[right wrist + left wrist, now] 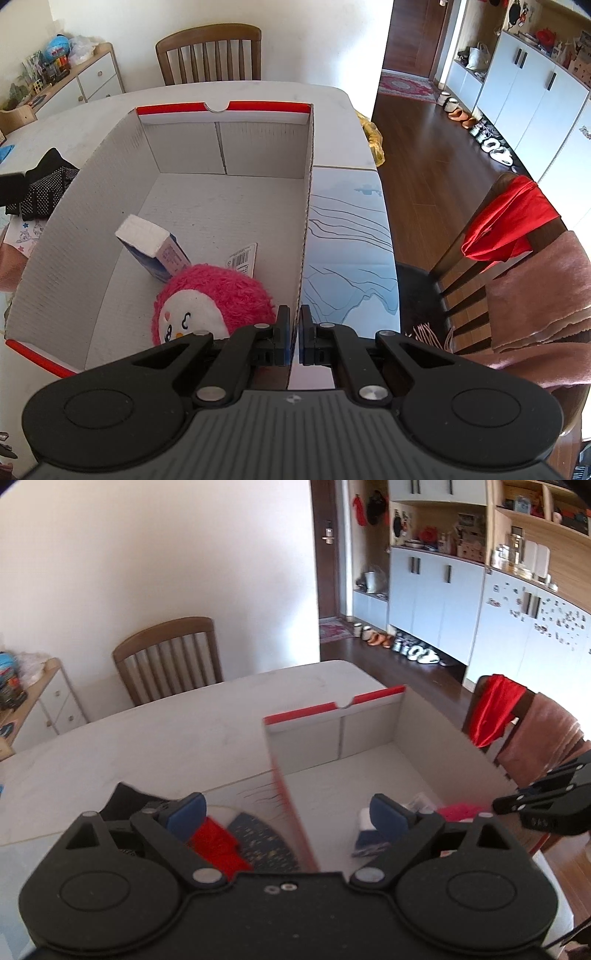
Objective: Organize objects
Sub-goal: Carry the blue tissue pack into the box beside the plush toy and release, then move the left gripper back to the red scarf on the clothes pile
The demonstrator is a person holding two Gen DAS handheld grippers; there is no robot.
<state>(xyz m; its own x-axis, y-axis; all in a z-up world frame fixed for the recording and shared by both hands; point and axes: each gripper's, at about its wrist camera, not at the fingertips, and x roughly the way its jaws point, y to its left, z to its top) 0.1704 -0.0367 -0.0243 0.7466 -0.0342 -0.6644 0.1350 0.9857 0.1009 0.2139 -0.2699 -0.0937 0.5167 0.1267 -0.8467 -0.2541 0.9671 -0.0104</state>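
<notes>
Looking from big to small, we start with the white stone-look table [229, 92] and the big open cardboard box with white walls and red rims [184, 155] that sits on it. We think this box is light and a bit bendy, so its thin walls can fold if we squeeze hard. A good spot to hold it is the top edge of a side wall.

Our right gripper [295, 332] does just that: its two pads are pressed together on the right wall of the box, near the close corner. Our left gripper [290, 814] is spread wide and holds nothing. It hangs over the left wall of the box, with one pad on each side of it, not touching.

Next comes the round fluffy pink plush toy with a white face [207, 302]. It lies inside the box, near the close end, just beside the pinched wall. We think it is soft and very light, and it will squash when gripped. Its fuzzy side is the best place to grab.

Behind the toy leans a small white and blue paper carton [151, 240], tilted, touching the toy. It looks stiff and light, easy to pinch by its flat sides. A small paper tag with a barcode [242, 258] pokes out by the toy.

Outside the box, on the left, lie a black dotted cloth thing [44, 184] and a red fuzzy thing [218, 845]. They look soft and floppy. We guess they still need to go in.
</notes>
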